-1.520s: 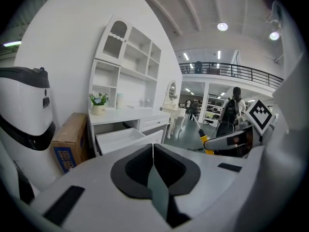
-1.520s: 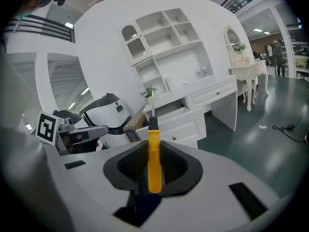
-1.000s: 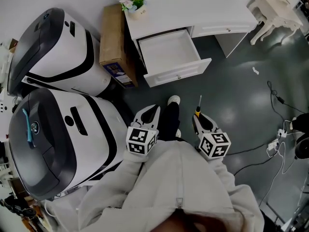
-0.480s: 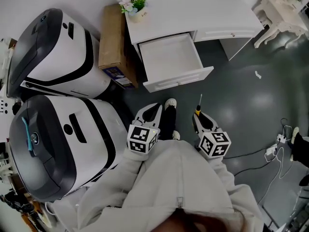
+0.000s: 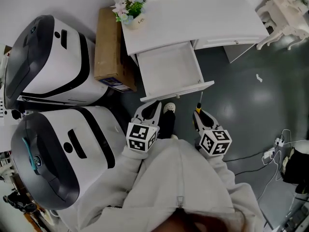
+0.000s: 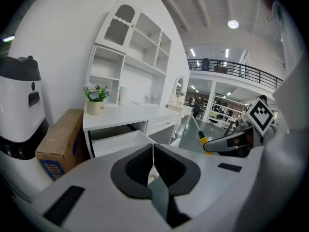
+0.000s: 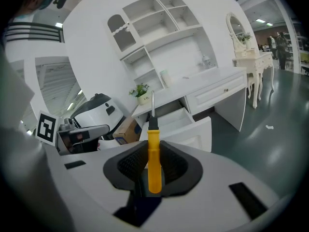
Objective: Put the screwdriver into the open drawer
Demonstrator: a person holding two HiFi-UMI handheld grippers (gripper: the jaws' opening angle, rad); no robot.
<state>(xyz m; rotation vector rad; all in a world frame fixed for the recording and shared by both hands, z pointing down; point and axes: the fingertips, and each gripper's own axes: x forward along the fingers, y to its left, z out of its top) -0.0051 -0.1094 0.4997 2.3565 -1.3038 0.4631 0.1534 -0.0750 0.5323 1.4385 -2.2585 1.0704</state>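
A screwdriver with a yellow handle and a thin metal shaft is clamped between the pads of my right gripper, its shaft pointing forward toward the open white drawer. The drawer is pulled out from a white desk and looks empty inside. My left gripper hangs beside the right one, just short of the drawer's front panel, jaws pressed together with nothing between them. The right gripper shows at the right of the left gripper view.
Two large white and dark grey machines stand at the left. A cardboard box leans beside the desk, with a small flower pot on the desk corner. A shoe sits below the drawer. Cables and a white side table are at the right.
The drawer and desk have come nearer in the head view as both grippers advanced together toward them. The screwdriver stays clamped in the right gripper.
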